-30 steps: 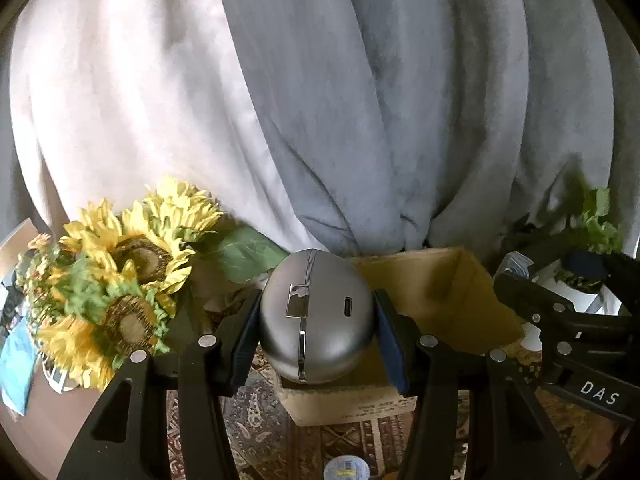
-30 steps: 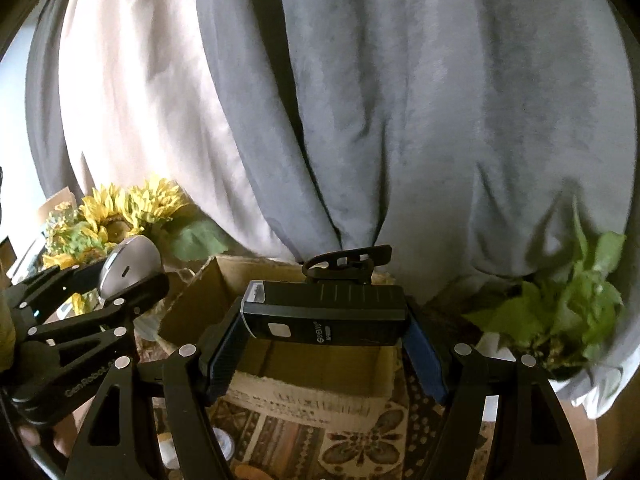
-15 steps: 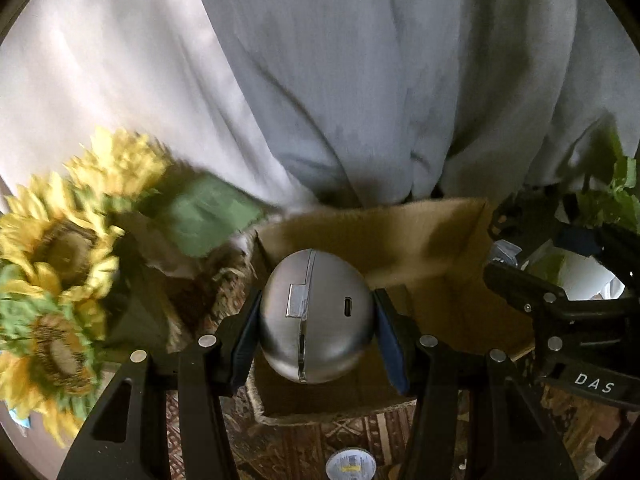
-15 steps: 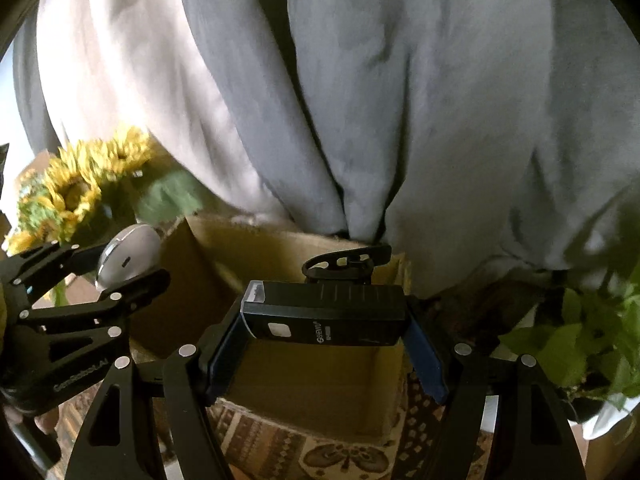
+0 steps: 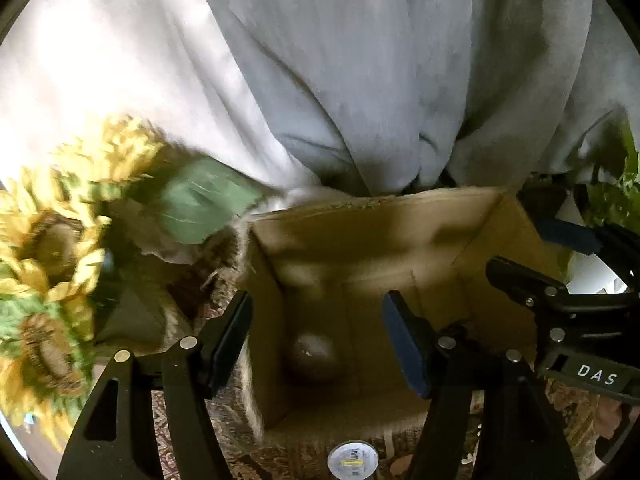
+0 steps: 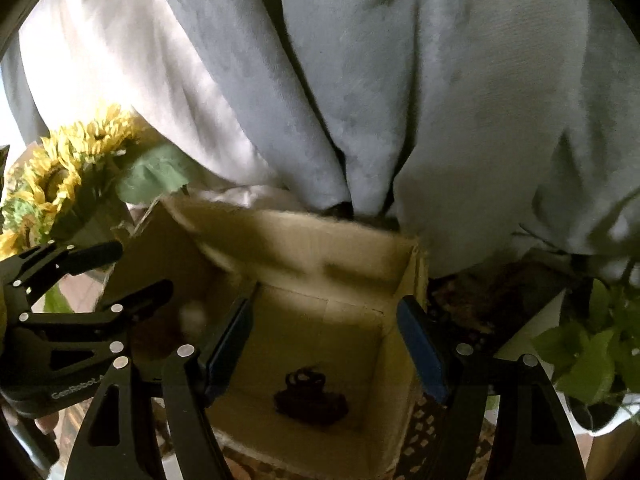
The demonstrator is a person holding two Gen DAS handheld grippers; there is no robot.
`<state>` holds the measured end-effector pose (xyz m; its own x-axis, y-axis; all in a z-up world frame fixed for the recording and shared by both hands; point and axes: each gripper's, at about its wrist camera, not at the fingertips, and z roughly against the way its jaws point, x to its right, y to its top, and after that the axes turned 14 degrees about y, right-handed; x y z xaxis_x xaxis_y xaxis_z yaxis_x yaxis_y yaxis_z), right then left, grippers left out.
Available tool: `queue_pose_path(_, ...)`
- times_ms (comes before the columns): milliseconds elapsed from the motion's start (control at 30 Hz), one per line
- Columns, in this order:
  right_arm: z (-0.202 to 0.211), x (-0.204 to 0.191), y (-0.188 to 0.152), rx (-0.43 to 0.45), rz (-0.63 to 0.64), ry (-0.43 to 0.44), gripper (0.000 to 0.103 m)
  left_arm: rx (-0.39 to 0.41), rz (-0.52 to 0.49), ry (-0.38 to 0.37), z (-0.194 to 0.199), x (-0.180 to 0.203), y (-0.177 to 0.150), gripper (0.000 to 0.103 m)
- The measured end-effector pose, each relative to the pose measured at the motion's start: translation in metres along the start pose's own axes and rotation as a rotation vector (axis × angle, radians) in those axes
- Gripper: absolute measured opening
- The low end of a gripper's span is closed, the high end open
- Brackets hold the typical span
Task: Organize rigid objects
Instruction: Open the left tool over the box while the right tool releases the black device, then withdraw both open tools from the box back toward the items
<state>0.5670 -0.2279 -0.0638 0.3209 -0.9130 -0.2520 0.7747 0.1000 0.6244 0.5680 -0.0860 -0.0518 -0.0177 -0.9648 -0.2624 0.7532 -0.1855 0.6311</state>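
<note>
An open cardboard box [image 5: 380, 220] stands below both grippers. In the left wrist view my left gripper [image 5: 316, 304] hangs over the box's left side with its jaws opening and nothing between them. A round silver device [image 5: 314, 358] lies blurred on the box floor beneath it. In the right wrist view my right gripper [image 6: 325, 306] is open and empty above the box [image 6: 300, 236]. A black device with a clip [image 6: 310, 396] lies blurred on the box floor. The left gripper [image 6: 140, 268] shows at the left of that view, the right gripper [image 5: 520, 244] at the right edge of the left view.
Artificial sunflowers [image 5: 52, 248] crowd the box's left side. A green potted plant [image 6: 592, 356] stands to its right. Grey and white draped cloth [image 5: 360, 80] hangs close behind. A small round labelled lid [image 5: 352, 460] lies on the patterned cloth in front of the box.
Both grippers tilted down over the box. The left let go of the silver device and the right let go of the black device; both now lie inside the box.
</note>
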Motion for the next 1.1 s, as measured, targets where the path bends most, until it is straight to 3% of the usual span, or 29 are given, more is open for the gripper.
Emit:
queue_pose_path(533, 0.086, -0.032, -0.026, 0.195, 0.008, -0.037, 0.077, 0.252, 0.063, 0.083, 0.099, -0.022, -0.045, 0.075)
queue_pose_path(867, 0.124, -0.052, -0.063, 0.289, 0.063, -0.094, 0.09, 0.344, 0.05, 0.119, 0.14, -0.025, -0.085, 0.079)
queue_pose_path(1100, 0.136, -0.06, -0.093, 0.335, 0.02, -0.086, 0.095, 0.382, 0.054, 0.13, 0.154, -0.025, -0.118, 0.081)
